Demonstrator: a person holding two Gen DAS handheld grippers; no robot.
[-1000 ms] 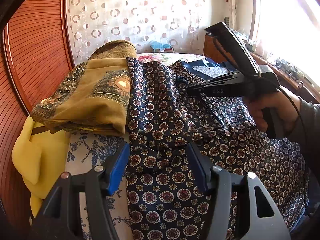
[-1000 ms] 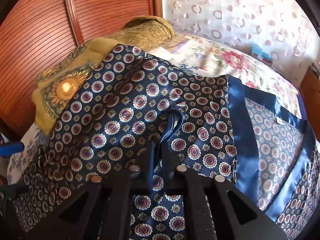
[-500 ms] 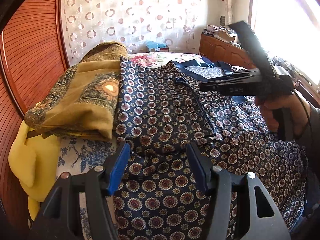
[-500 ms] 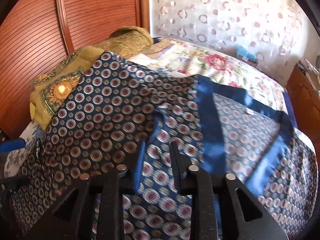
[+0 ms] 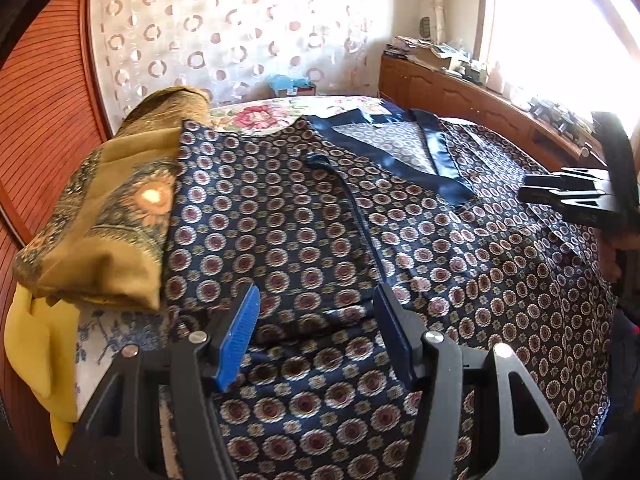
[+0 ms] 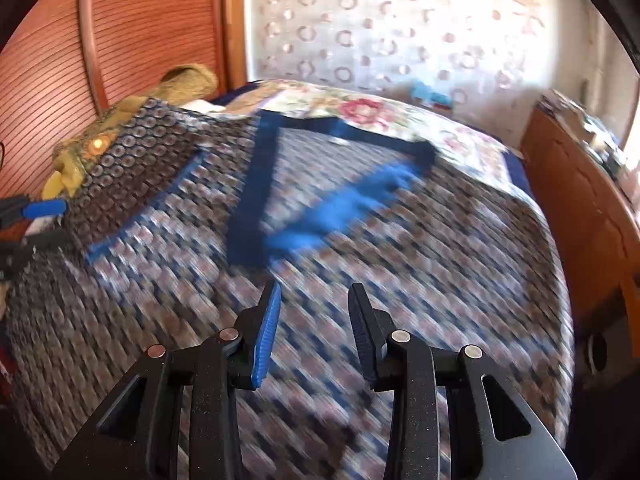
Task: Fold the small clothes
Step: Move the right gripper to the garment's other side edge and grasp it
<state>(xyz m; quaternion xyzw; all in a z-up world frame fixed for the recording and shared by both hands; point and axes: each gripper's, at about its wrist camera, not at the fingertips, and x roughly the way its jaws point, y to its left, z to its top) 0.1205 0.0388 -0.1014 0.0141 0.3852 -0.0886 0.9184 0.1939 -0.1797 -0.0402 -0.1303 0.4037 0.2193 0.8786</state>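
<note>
A navy patterned garment (image 5: 304, 232) with plain blue trim lies spread over the bed, its left sleeve folded across the body. It also shows, motion-blurred, in the right wrist view (image 6: 360, 248). My left gripper (image 5: 316, 320) is open and empty, just above the garment's near part. My right gripper (image 6: 314, 312) is open and empty above the garment's middle; it also shows at the right edge of the left wrist view (image 5: 560, 192).
A folded mustard patterned cloth (image 5: 108, 216) lies left of the garment, over a yellow pillow (image 5: 36, 344). A ribbed wooden headboard (image 5: 36, 120) stands at the left. A floral bedspread (image 6: 380, 116) shows beyond. A wooden cabinet (image 5: 460, 96) runs along the right under the window.
My right gripper let go of the blue-trimmed sleeve edge, opened, and pulled back to the right. The sleeve now lies flat. My left gripper stayed open and drew back a little.
</note>
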